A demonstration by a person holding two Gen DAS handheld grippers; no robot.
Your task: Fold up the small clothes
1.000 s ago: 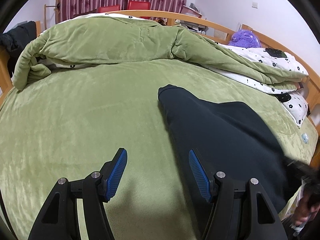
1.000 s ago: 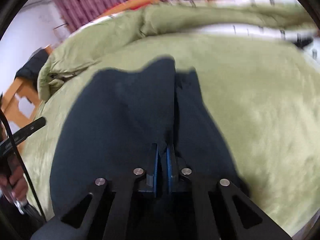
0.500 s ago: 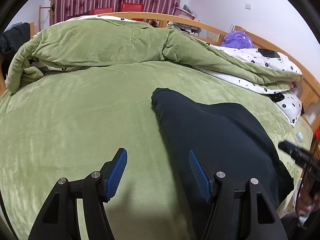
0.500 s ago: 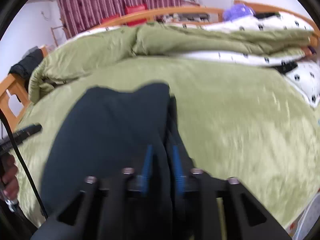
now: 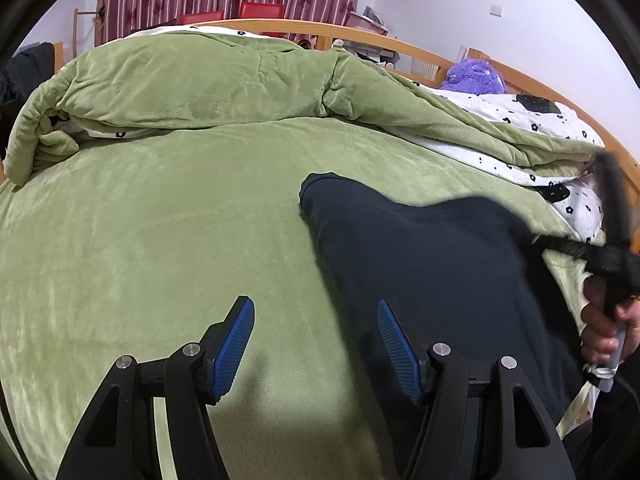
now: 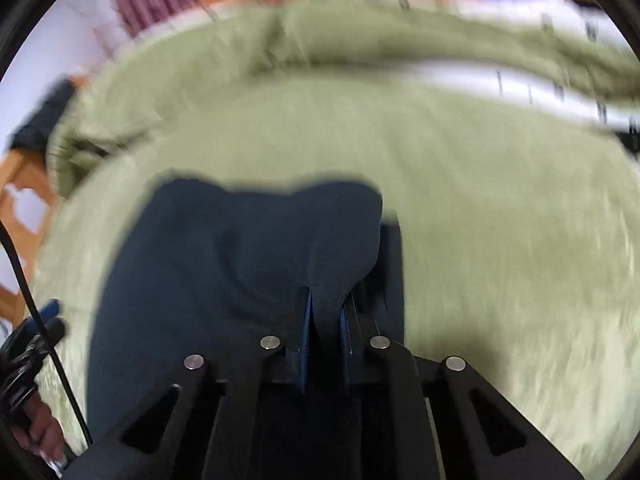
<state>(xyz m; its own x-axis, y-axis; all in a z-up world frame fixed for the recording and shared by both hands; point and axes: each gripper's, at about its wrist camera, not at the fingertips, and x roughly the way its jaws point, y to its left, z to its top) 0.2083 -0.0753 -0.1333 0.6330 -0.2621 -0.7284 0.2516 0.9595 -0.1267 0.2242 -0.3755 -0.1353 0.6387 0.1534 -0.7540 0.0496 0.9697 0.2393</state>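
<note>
A dark navy garment (image 5: 424, 264) lies on the green bed cover (image 5: 160, 240), right of centre in the left wrist view. My left gripper (image 5: 316, 340) is open and empty, low over the cover at the garment's left edge; its right finger is over the cloth. In the blurred right wrist view, my right gripper (image 6: 325, 320) is shut on a raised fold of the navy garment (image 6: 240, 264). The right gripper's body shows blurred at the right edge of the left wrist view (image 5: 612, 240).
A bunched green duvet (image 5: 224, 84) and white flowered bedding (image 5: 532, 120) lie along the far side. A wooden bed frame (image 5: 420, 50) curves behind. A purple plush toy (image 5: 476, 78) sits at the far right. Striped curtains hang at the back.
My right gripper has lifted and carried the held fold of the garment, and the right wrist view has blurred. In the left wrist view the right gripper has risen. My left gripper stays open.
</note>
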